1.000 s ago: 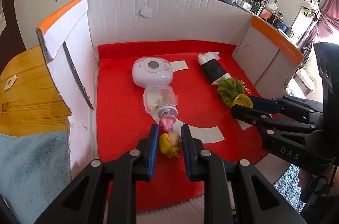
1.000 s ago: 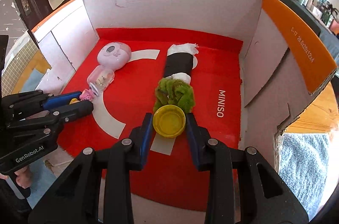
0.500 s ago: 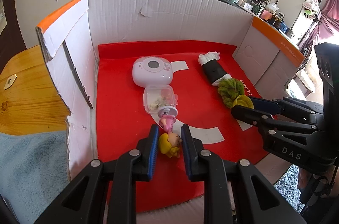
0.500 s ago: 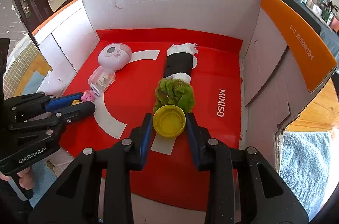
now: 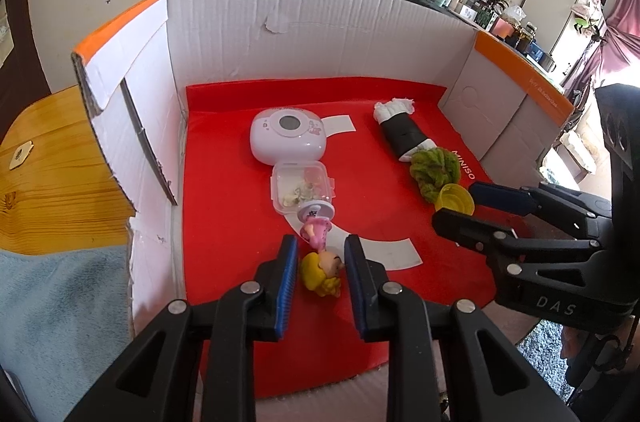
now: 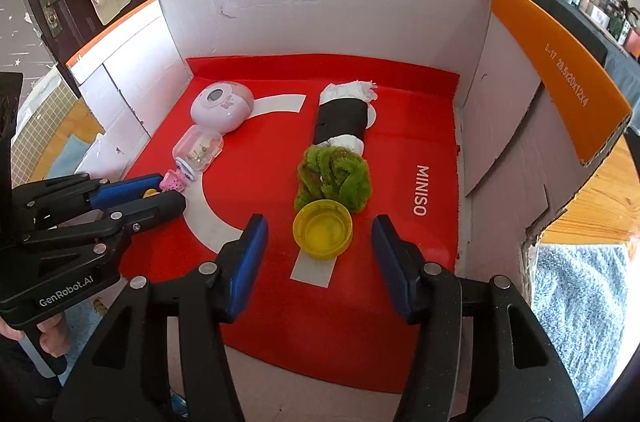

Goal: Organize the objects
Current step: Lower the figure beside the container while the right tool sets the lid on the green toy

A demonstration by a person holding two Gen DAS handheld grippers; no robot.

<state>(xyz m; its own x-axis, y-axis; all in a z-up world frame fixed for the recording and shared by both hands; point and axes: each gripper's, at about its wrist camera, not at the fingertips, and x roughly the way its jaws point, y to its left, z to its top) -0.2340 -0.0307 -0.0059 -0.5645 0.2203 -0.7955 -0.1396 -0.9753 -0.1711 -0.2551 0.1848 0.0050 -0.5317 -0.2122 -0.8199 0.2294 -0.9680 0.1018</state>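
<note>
Inside a cardboard box (image 5: 280,34) with a red mat (image 5: 228,222), a small doll (image 5: 322,274) with yellow hair and a pink dress lies between the pads of my left gripper (image 5: 321,240). Those jaws are just starting to open, and the pads still touch its head. My right gripper (image 6: 320,222) is opening. A yellow cap (image 6: 322,234) sits free on the mat between its spread fingers, against a green fuzzy bundle (image 6: 332,178). In the right wrist view the left gripper (image 6: 168,191) is at the left.
A pink-white round device (image 5: 286,138), a clear lidded container (image 5: 302,182) and a black roll with white ends (image 5: 404,136) lie further back on the mat. Box walls stand on three sides. A wooden table (image 5: 48,174) and a blue towel (image 5: 60,310) lie outside.
The right gripper's fingers have spread apart and let go of the yellow cap, which stays on the mat. The left gripper's pads have eased apart very slightly. Neither hand has moved.
</note>
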